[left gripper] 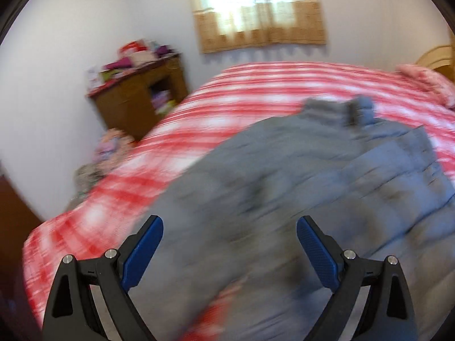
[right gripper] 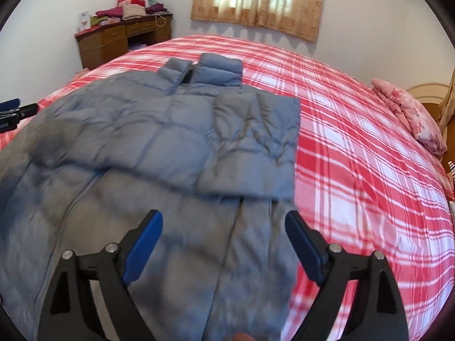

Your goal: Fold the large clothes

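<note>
A grey-blue quilted puffer jacket (right gripper: pixel 176 130) lies on a red and white plaid bed (right gripper: pixel 355 147), collar toward the far wall, with its right sleeve folded across the chest. My right gripper (right gripper: pixel 224 230) is open and empty above the jacket's lower right part. My left gripper (left gripper: pixel 229 237) is open and empty above the jacket (left gripper: pixel 284 176) near its left side; that view is blurred. The left gripper's tip also shows at the left edge of the right wrist view (right gripper: pixel 17 108).
A wooden desk (right gripper: pixel 119 39) piled with folded cloth stands at the far left by the wall. A curtained window (right gripper: pixel 258 0) is behind the bed. A pink folded quilt (right gripper: pixel 409 113) lies at the bed's right end by a wooden headboard (left gripper: pixel 438 56).
</note>
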A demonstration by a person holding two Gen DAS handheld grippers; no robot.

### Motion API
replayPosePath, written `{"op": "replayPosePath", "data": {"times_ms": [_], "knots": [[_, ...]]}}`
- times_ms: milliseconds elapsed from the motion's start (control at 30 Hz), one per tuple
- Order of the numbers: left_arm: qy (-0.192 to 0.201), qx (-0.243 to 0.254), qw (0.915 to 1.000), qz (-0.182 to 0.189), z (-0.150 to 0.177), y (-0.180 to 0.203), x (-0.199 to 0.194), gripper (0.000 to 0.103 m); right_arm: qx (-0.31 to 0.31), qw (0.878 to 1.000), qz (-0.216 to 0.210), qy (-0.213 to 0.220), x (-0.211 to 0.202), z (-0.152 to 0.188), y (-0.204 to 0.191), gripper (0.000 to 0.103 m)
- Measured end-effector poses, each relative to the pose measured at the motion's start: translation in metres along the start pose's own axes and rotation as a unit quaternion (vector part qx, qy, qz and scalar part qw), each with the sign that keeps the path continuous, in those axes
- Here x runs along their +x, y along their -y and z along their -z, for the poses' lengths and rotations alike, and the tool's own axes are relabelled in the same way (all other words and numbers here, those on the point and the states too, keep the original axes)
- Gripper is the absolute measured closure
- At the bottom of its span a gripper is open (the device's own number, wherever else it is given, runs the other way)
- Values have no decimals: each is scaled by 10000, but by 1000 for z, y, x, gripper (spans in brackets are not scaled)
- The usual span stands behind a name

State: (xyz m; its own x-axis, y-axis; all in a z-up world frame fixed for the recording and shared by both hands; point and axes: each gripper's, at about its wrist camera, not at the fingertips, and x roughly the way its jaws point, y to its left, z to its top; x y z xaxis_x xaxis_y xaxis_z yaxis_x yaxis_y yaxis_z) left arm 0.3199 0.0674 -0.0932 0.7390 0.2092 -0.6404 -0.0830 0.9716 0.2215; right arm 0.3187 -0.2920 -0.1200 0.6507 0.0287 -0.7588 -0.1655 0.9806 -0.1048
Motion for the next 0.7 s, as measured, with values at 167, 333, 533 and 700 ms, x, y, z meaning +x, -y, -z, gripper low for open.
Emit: {"op": "replayPosePath", "data": {"times_ms": [167,333,533,700], "knots": [[-752,-449,9913,-985,67,-98,13,7,-146,9999,-19,80,-10,14,-17,13],[-1351,-1254,9798,-779,110,-143,19,7,-210,9996,-91,179,-16,17,-37,13],[-1301,-1251,9835,-99,111,-134,30,78,-350,9988,-121,307,-24,16,-54,13],[-727,-1497,9827,-811,60,-174,24,90,-204,9992,-116,338,-24,19,-48,13]]}}
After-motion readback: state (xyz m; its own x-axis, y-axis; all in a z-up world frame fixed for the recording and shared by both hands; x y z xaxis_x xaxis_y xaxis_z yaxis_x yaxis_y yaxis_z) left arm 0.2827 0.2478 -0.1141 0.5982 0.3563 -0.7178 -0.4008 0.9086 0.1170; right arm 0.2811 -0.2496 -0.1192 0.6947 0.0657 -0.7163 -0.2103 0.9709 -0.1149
